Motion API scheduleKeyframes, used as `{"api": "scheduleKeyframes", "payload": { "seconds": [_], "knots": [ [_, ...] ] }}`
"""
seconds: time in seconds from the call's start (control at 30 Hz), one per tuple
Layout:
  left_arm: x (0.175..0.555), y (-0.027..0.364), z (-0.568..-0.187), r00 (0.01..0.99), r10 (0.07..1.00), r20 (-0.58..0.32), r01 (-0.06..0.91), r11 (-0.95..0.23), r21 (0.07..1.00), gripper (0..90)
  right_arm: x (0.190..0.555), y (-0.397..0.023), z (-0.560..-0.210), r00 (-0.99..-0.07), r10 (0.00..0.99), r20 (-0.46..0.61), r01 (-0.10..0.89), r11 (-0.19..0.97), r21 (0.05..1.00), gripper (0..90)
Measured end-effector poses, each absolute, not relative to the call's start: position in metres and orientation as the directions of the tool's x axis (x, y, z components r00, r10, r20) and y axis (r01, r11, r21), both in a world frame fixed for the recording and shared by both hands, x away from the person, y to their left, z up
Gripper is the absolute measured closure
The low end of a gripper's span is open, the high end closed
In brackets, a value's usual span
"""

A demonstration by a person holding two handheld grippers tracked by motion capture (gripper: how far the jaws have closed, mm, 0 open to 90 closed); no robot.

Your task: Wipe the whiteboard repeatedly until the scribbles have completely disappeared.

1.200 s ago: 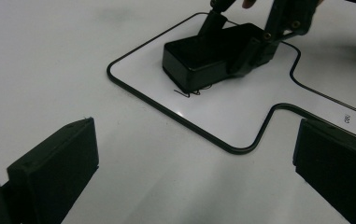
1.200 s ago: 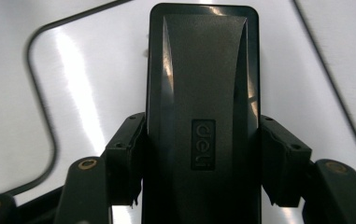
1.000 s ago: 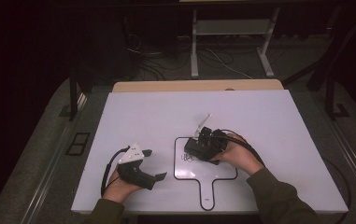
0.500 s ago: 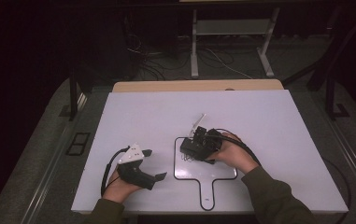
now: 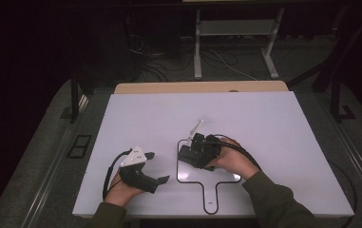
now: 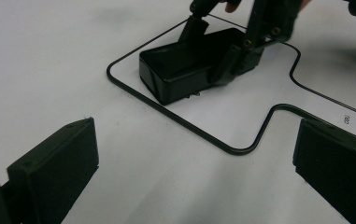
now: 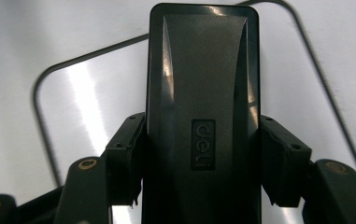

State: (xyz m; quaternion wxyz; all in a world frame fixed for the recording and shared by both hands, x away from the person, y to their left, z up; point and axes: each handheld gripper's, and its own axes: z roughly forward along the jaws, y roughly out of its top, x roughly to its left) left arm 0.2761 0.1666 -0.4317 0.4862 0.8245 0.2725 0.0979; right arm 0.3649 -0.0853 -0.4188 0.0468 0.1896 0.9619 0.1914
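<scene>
On the white surface, inside the black outline drawn on it, my right gripper holds a black rectangular box. Both jaws press against its long sides, about midway along the body in the right gripper view, so the gripper is closed on the box. An embossed logo plate sits on the upper face between the jaws. From the left gripper view, the box lies within the rounded square part of the outline, its base at or just above the surface; I cannot tell whether it touches. My left gripper rests at the near left of the surface, well apart from the box, with its jaws spread wide and nothing between them. The outline's narrow stem points toward the near edge.
</scene>
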Motion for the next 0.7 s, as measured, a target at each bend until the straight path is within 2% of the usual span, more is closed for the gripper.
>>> {"api": "scheduleKeyframes", "payload": {
  "seconds": [0.3, 0.63, 0.7],
  "knots": [
    [0.277, 0.167, -0.432, 0.833, 0.544, -0.102, 0.354, -0.382, 0.854, 0.0, 0.387, -0.088, -0.419, -0.899, 0.438, -0.018, 0.398, 0.834, 0.382, 38.3],
    [0.276, 0.167, -0.432, 0.833, 0.544, -0.101, 0.353, -0.381, 0.855, 0.0, 0.356, -0.064, -0.418, -0.942, 0.333, -0.023, 0.301, 0.876, 0.378, 38.3],
    [0.276, 0.167, -0.432, 0.833, 0.544, -0.099, 0.352, -0.383, 0.854, 0.0, 0.355, -0.063, -0.418, -0.942, 0.337, -0.009, 0.309, 0.873, 0.377, 38.3]
  ]
}}
